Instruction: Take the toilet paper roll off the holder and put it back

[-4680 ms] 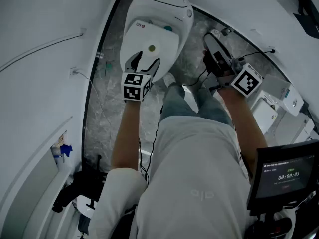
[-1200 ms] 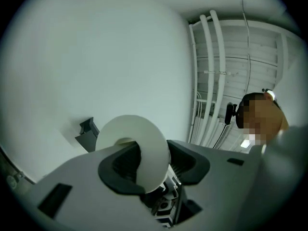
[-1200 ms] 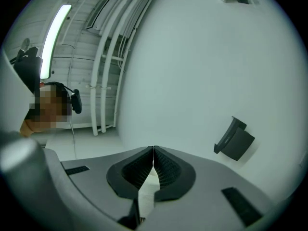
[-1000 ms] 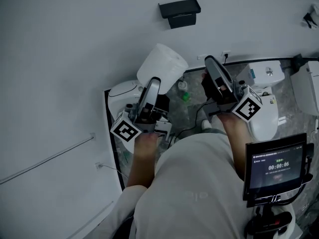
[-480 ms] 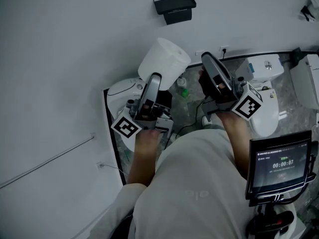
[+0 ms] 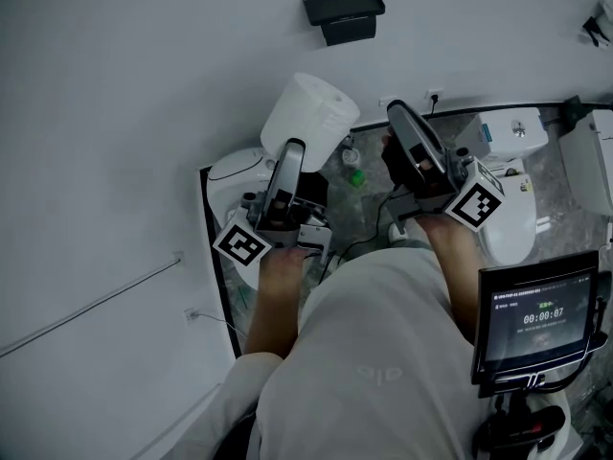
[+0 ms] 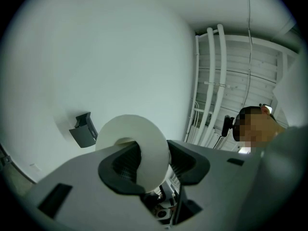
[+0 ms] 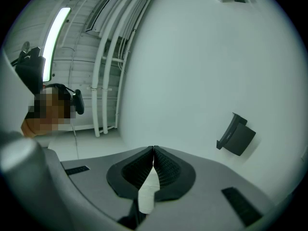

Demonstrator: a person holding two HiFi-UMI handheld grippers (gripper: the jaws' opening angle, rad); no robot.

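Note:
A white toilet paper roll (image 6: 308, 113) is up in front of the white wall, below and left of the black holder (image 6: 343, 14). My left gripper (image 6: 293, 148) is shut on the roll's wall. In the left gripper view one pad sits in the core hole and the other outside the roll (image 7: 144, 134), with the holder (image 7: 83, 129) empty, to the left and further off. My right gripper (image 6: 397, 113) hovers beside the roll, jaws shut tip to tip. In the right gripper view a white sliver shows behind the tips of that gripper (image 8: 153, 150), and the holder (image 8: 237, 135) is to the right.
A white toilet (image 6: 233, 175) stands below the left gripper and another (image 6: 508, 195) at the right. A green bottle (image 6: 354, 178) is on the marbled floor between them. A screen with a timer (image 6: 532, 319) stands at the lower right. White pipes (image 7: 211, 81) run up the far wall.
In the oldest frame the left gripper hung open and empty over a toilet; now it holds the roll up by the wall. Over the last second the roll edged up and slightly left.

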